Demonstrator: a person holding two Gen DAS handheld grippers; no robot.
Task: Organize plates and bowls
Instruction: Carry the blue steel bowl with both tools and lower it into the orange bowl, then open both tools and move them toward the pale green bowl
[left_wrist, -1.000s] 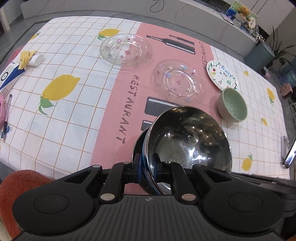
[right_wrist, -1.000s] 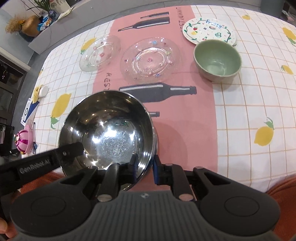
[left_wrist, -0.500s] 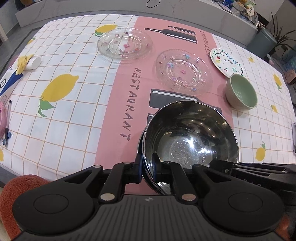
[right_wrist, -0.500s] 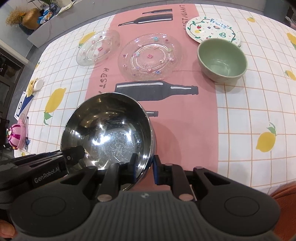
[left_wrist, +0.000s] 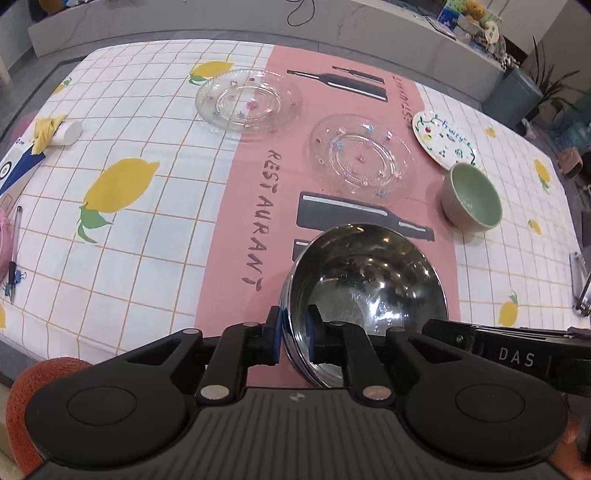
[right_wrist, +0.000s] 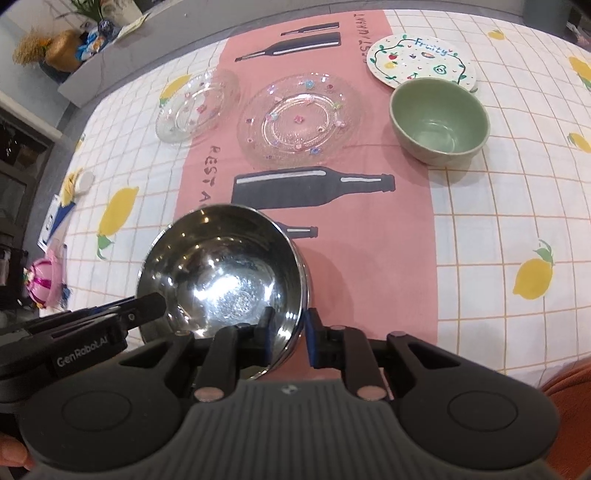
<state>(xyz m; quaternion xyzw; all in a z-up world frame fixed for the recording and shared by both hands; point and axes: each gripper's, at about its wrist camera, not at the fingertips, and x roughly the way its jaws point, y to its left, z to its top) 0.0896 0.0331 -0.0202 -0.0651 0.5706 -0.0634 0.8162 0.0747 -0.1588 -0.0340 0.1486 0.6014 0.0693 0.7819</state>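
Note:
A shiny steel bowl (left_wrist: 365, 291) (right_wrist: 225, 273) is near the table's front edge on the pink runner. My left gripper (left_wrist: 293, 332) is shut on its left rim. My right gripper (right_wrist: 290, 334) is shut on its right rim. Farther back lie two clear glass plates (left_wrist: 249, 103) (left_wrist: 364, 158), which also show in the right wrist view (right_wrist: 195, 105) (right_wrist: 301, 118). A green bowl (left_wrist: 472, 195) (right_wrist: 439, 118) stands to the right, with a white fruit-print plate (left_wrist: 443, 140) (right_wrist: 421, 59) just behind it.
The table wears a lemon-print cloth (left_wrist: 122, 184). At the left edge are a white roll with yellow cloth (left_wrist: 59, 131), a blue packet (left_wrist: 18, 166) and a pen (left_wrist: 14, 254). A metal tool (left_wrist: 580, 280) lies at the right edge.
Both grippers keep hold of the steel bowl. The bowl has shifted slightly on the runner, and both views have drawn back a little from the plates.

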